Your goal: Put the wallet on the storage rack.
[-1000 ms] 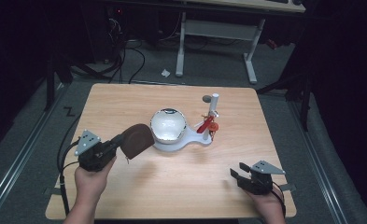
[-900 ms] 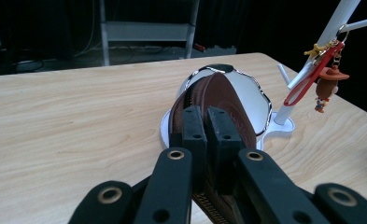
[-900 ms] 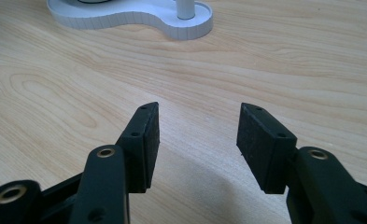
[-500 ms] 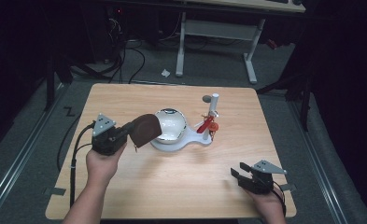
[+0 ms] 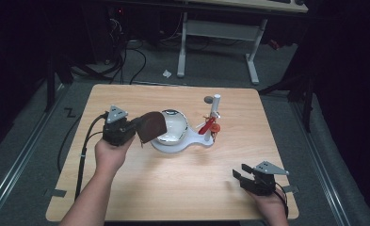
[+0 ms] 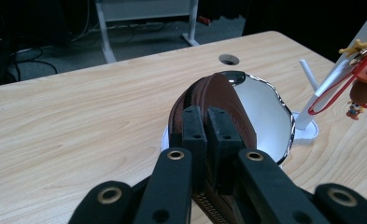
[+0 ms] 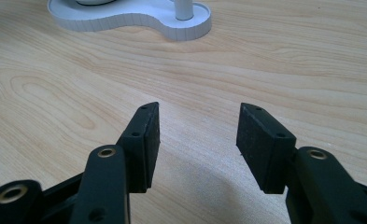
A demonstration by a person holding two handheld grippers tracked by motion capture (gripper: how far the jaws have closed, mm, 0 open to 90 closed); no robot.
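Left gripper: jaws closed on the edge of a brown zippered pouch, seen clamped between the pads in the left gripper view. The pouch is carried off the table, directly ahead of the jaws, with its far end overlapping the rim of the round mirror on the white stand.

Beyond and to the right of the pouch, a red clip and a small figure charm hang on the stand's post.

Right gripper: jaws apart, holding nothing, low at the near table edge, well apart from the stand.

Step in hand, as judged: carrying the pouch to the stand. The next move calls for lowering the pouch onto the mirror or tray without knocking the post, then releasing.
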